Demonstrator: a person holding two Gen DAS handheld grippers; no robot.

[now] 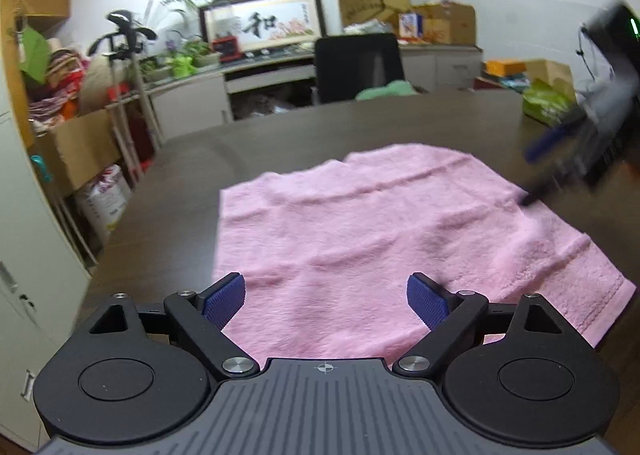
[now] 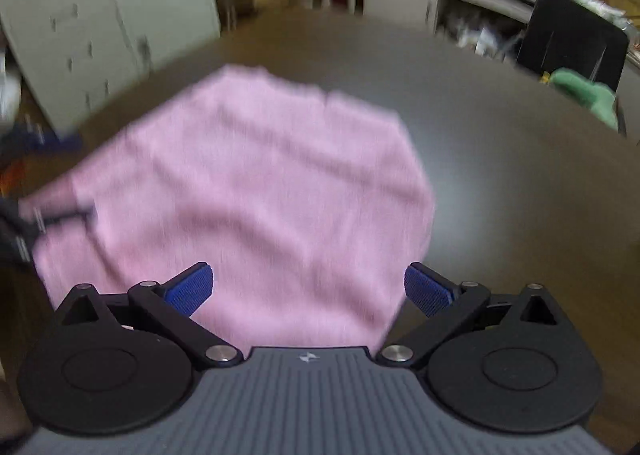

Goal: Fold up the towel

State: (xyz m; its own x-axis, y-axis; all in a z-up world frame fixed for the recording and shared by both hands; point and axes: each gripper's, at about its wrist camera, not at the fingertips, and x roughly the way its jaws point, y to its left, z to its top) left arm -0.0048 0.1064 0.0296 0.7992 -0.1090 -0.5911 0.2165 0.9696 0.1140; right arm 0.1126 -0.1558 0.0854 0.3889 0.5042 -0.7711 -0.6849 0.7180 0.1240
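Observation:
A pink towel lies spread on the dark table, slightly rumpled. My left gripper is open and empty, its blue pads wide apart above the towel's near edge. My right gripper is open and empty too, hovering over the towel near its edge; that view is motion-blurred. The right gripper also shows in the left wrist view, blurred, at the towel's right side. The left gripper shows at the left edge of the right wrist view, blurred.
A black office chair with a green cloth stands behind the table. A green bag sits on the table's far right. Cabinets, boxes and a tripod line the left wall.

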